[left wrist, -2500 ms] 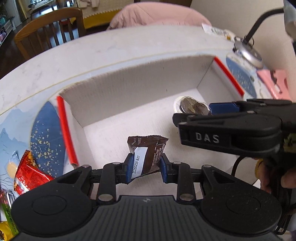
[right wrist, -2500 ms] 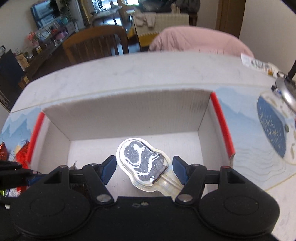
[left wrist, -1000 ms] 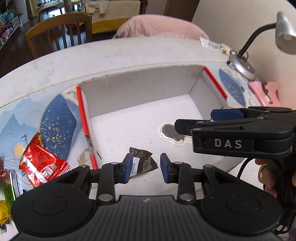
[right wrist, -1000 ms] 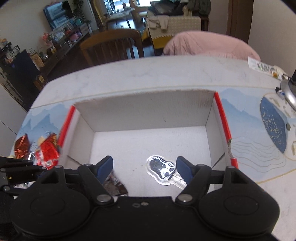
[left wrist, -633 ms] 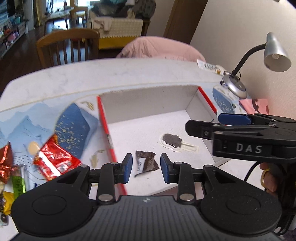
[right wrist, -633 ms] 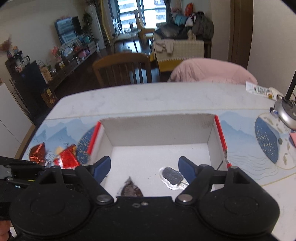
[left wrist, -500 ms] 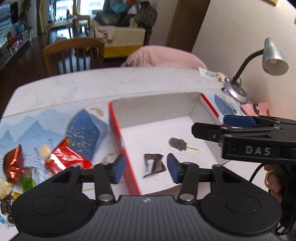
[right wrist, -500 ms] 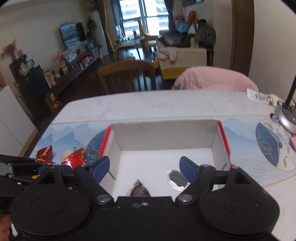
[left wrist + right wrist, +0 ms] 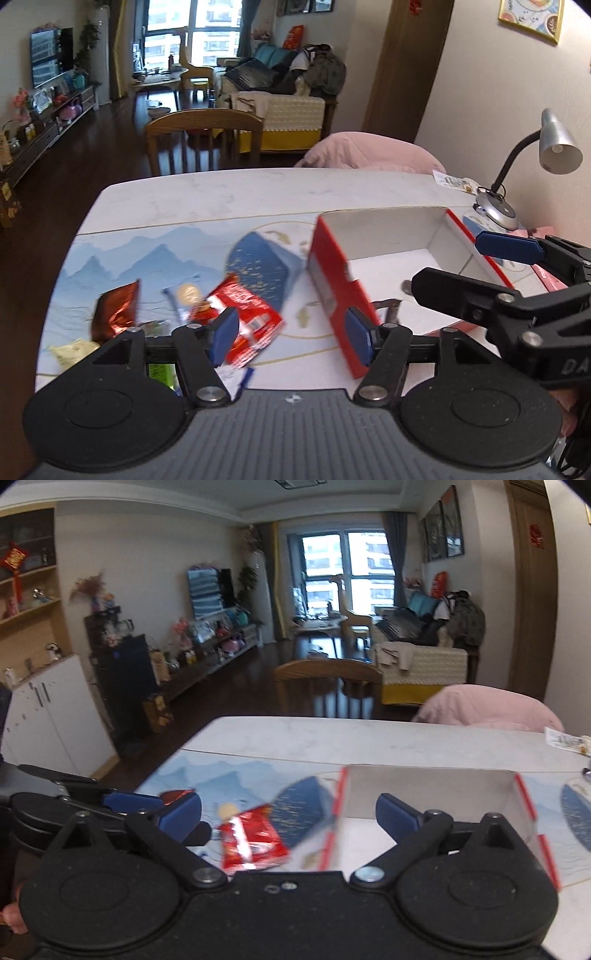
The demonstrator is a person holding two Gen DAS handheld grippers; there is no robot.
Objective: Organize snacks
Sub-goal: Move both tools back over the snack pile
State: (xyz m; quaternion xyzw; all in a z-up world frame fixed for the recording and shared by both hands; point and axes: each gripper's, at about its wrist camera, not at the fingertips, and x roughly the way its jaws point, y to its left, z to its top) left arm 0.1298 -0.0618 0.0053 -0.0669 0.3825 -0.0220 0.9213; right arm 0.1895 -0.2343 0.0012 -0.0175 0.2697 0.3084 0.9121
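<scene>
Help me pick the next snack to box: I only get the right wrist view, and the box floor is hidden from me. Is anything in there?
Observer: Yes. The left wrist view shows a dark brown wrapper on the floor of the box, near its red left wall.
Operator: Any loose snacks besides the red packet?
Observer: A pale yellow packet and a green packet lie left of it, the green one partly hidden by the left hand-held gripper.
Operator: Is that gripper carrying anything?
Observer: No. Its jaws are opening, with nothing held between them.
</scene>
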